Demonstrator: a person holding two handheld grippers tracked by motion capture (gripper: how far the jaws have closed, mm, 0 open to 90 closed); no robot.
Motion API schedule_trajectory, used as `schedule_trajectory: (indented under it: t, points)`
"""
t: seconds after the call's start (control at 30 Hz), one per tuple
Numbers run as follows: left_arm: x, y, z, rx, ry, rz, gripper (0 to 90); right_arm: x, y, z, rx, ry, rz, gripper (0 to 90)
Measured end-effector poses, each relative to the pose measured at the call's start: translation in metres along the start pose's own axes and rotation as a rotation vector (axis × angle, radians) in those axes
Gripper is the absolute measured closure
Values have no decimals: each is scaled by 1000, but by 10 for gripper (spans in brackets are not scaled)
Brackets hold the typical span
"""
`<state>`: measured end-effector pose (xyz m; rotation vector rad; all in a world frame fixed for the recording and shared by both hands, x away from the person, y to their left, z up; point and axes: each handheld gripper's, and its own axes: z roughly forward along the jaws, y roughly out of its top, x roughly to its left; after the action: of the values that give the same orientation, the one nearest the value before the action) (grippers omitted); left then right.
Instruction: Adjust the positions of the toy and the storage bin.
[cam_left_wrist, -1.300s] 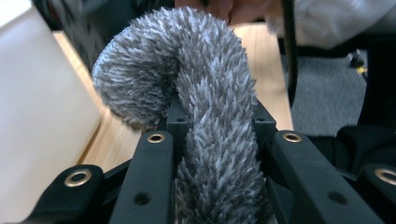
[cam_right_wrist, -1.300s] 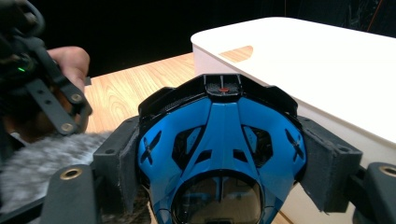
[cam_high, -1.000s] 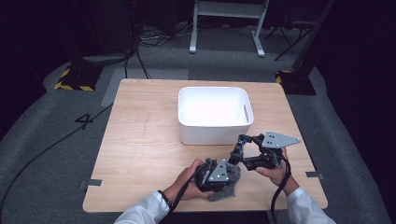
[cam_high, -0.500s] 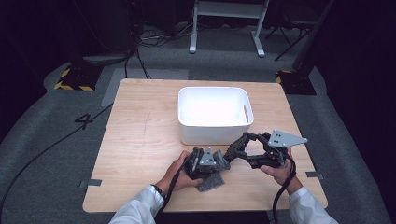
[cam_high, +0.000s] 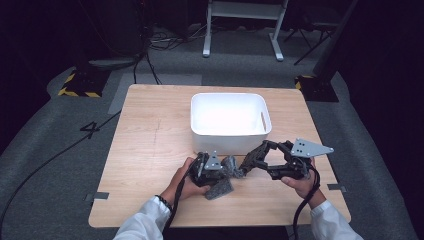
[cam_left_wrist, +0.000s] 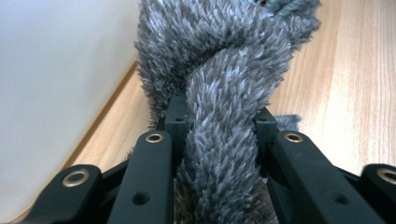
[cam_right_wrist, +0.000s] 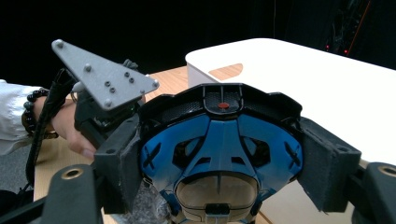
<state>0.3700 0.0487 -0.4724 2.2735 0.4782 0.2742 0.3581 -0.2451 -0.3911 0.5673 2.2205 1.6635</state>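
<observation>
Wooden table (cam_high: 150, 150); white tub (cam_high: 229, 120) at centre, toward 12 o'clock. Left gripper (cam_high: 220, 172) at 6 o'clock of tub, just beside its near wall, jaws closed tight on grey fluffy cloth (cam_left_wrist: 224, 102); cloth bunched, tail resting on table. Right gripper (cam_high: 250, 162) at 3 o'clock of left one, jaws spread wide around blue and black object (cam_right_wrist: 219, 140), pads against its sides. Object's tip near cloth.

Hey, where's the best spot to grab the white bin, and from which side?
Grip the bin by its thin right wall at the handle slot, coming from above, one jaw inside, one outside. The top is open, and the body looks too wide for the jaws to span.
</observation>
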Motion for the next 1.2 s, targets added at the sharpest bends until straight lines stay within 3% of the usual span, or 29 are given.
schedule_trajectory:
  t: [0.1, 0.23, 0.37, 0.47, 0.5, 0.63, 0.73, 0.9, 0.97, 1.07, 1.13, 1.2]
  points:
    - [5, -2, -6, 11, 29, -17, 699, -1, 2, -2, -13, 3, 2, 260]
    - [14, -7, -7, -8, 12, -78, 698, -2, 5, -7, -30, 7, 17, 260]
    - [5, 0, 5, 10, -15, -65, 697, 1, 6, -4, -28, 28, 14, 260]
    - [-3, 6, 17, 47, -11, -46, 696, 5, 8, -3, -35, 55, 9, 260]
    - [-4, 7, 20, 34, -25, -69, 696, 7, 9, -3, -34, 62, 5, 260]
    - [-5, 12, 21, -6, -52, -97, 695, 12, 6, 2, -20, 102, -2, 260]
    - [-8, 15, 20, -19, -71, -80, 697, 16, 4, 7, 5, 115, -17, 259]
    - [-5, 15, 14, -59, -74, -101, 698, 16, 3, 7, -1, 143, -10, 260]
    - [0, 13, 13, -67, -54, -132, 698, 18, 2, 6, 3, 151, -18, 260]
    - [14, 7, 8, -85, -47, -223, 699, 21, 2, 6, 5, 177, -26, 260]
    - [17, 5, 6, -96, -48, -244, 698, 23, 2, 7, 20, 168, -53, 260]
    - [16, 7, 6, -102, -53, -236, 698, 22, 1, 9, 16, 186, -36, 260]
